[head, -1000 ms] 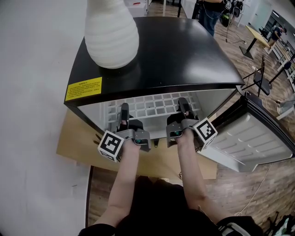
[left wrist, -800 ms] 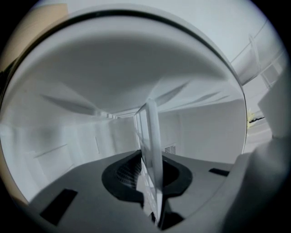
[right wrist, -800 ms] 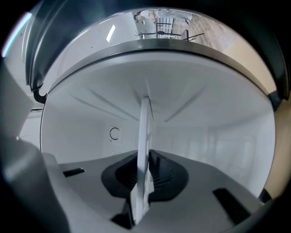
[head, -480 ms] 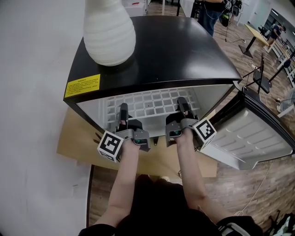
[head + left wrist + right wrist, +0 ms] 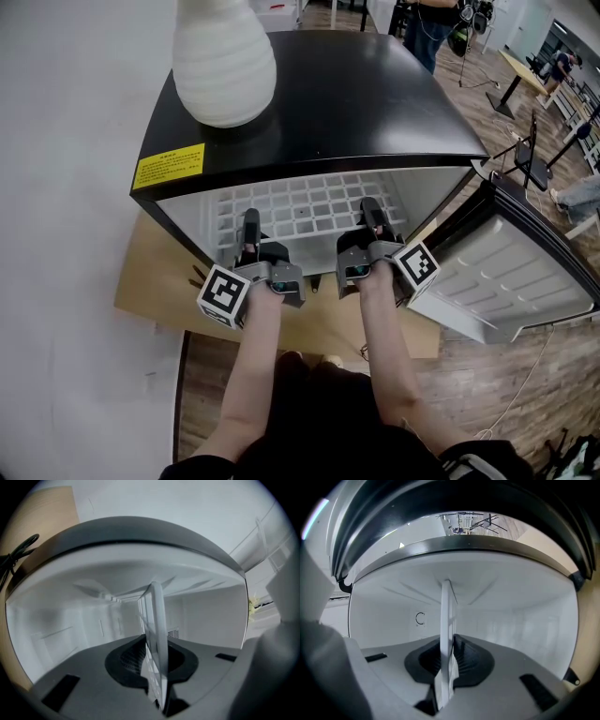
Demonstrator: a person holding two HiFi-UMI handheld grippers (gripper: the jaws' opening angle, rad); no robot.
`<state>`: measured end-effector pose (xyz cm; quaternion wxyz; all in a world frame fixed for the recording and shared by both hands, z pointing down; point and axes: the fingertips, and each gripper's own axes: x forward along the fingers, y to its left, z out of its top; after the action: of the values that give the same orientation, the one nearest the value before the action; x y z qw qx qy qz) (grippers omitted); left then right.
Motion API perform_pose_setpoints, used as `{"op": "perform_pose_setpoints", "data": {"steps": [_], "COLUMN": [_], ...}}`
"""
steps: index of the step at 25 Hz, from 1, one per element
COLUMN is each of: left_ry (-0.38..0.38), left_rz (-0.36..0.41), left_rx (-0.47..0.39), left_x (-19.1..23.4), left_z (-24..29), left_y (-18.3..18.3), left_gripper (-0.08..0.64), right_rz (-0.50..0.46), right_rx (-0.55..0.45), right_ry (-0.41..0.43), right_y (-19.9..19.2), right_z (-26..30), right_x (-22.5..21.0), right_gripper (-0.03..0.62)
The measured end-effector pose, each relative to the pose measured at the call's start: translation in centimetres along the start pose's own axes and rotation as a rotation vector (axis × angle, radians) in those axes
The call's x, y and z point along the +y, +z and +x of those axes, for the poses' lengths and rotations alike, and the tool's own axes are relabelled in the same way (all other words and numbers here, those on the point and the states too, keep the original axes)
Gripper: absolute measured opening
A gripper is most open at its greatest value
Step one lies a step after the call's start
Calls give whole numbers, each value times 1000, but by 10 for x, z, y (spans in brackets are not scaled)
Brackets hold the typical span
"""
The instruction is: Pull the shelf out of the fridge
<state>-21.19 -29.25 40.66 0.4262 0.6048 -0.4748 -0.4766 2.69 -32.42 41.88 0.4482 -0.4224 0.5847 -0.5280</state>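
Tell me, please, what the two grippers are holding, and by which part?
Both hold the white shelf by its front edge, jaws shut on it: the left gripper toward its left side, the right gripper toward its right.

Your head view crops the vase [image 5: 225, 66] on the fridge [image 5: 375, 103] top. Yellow label [image 5: 169, 166] on the fridge's front lip: print unreadable. Fridge top hides the rear of the shelf [image 5: 309, 211].

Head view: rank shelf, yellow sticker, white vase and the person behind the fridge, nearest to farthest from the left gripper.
1. Shelf: clamped in the left gripper, at the mouth of the fridge.
2. Yellow sticker: front left corner of the fridge top.
3. White vase: farther back on the fridge top, left side.
4. Person: standing beyond the fridge, top right.
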Motion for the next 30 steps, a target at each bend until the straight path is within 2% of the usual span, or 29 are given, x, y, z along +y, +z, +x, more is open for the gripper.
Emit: {"op": "perform_pose_setpoints", "data": {"steps": [30], "left_ry": [-2], "left_rz": [13], "left_rx": [12], "left_x": [-2], "left_z": [2], "left_y": [-1], "left_gripper": [52], "right_rz": [-6], "right_rx": [-11], "right_ry": [13], "right_y": [1], "right_z": [0], "right_x": [2], "right_gripper": [15]}}
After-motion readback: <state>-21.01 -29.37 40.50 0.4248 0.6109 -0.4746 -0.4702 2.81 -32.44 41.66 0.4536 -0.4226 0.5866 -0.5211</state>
